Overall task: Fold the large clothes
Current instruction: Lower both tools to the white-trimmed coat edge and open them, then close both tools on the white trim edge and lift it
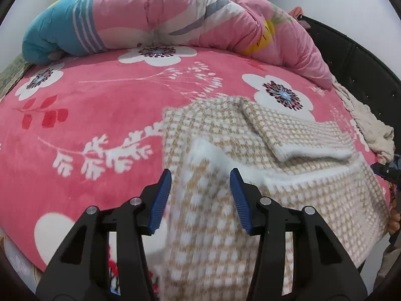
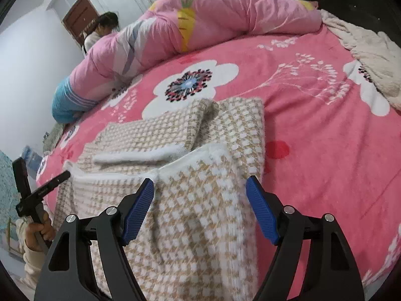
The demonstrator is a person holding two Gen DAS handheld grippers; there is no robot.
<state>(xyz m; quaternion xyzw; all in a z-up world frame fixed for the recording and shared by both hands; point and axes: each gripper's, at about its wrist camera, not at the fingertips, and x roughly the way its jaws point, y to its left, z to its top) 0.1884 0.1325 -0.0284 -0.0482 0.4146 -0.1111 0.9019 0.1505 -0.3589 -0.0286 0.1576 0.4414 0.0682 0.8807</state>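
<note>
Nearest the lens, beige-and-white checked knit garment (image 1: 220, 225), blurred, running up between the blue pads of the left gripper (image 1: 200, 178); jaws apart, no pad pressing on the cloth. Same in the right wrist view: right gripper (image 2: 200, 185) wide apart, garment (image 2: 190, 215) lying between and below the pads, not clamped. Spread beneath, pink flowered blanket (image 1: 100, 95) with garment partly folded, one sleeve (image 1: 295, 135) laid across the body. Bunched behind, pink quilt (image 2: 225, 17). Only from the right: seated person (image 2: 100, 32) beyond the quilt, and hand (image 2: 37, 230) on the left gripper's handle. Only from the left: dark headboard (image 1: 351, 57).
</note>
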